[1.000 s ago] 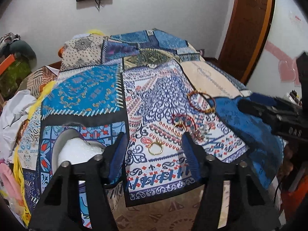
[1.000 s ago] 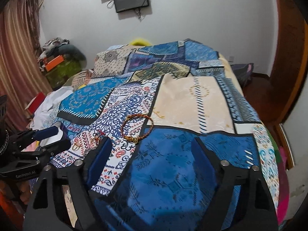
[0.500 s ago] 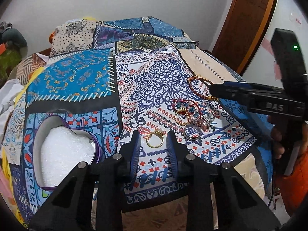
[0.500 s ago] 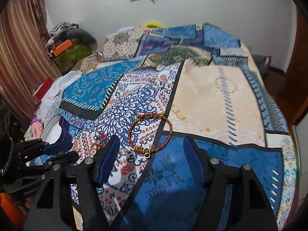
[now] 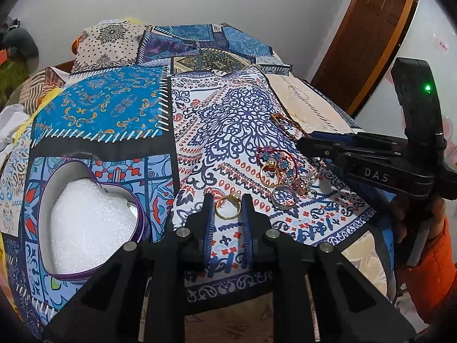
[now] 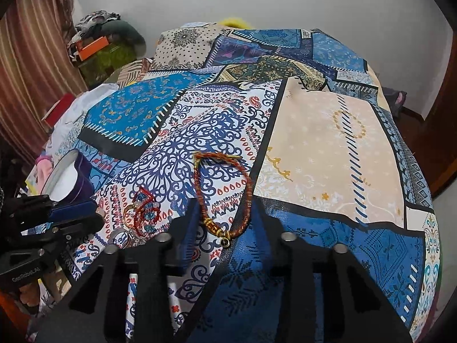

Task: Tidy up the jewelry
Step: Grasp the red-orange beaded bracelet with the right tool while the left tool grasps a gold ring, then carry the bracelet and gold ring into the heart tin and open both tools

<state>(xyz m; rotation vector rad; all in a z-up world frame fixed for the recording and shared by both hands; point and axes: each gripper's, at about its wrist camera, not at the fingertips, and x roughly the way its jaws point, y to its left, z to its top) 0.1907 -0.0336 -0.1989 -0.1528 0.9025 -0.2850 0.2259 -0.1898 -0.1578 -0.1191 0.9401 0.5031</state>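
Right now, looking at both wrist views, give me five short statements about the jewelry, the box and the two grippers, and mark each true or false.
1. The gold ring lies between the fingers of the left gripper. True; its jaws have just been closing around it.
2. The heart-shaped box already holds a bracelet. False: only white foam padding shows inside.
3. The red braided bracelet lies between the fingers of the right gripper. True; those jaws have just been closing too.
4. The box stands on the blue patch with the bracelet. False: it stands far off to the left, beside the left gripper.
5. The jewelry heap lies on the patterned bedspread. True.
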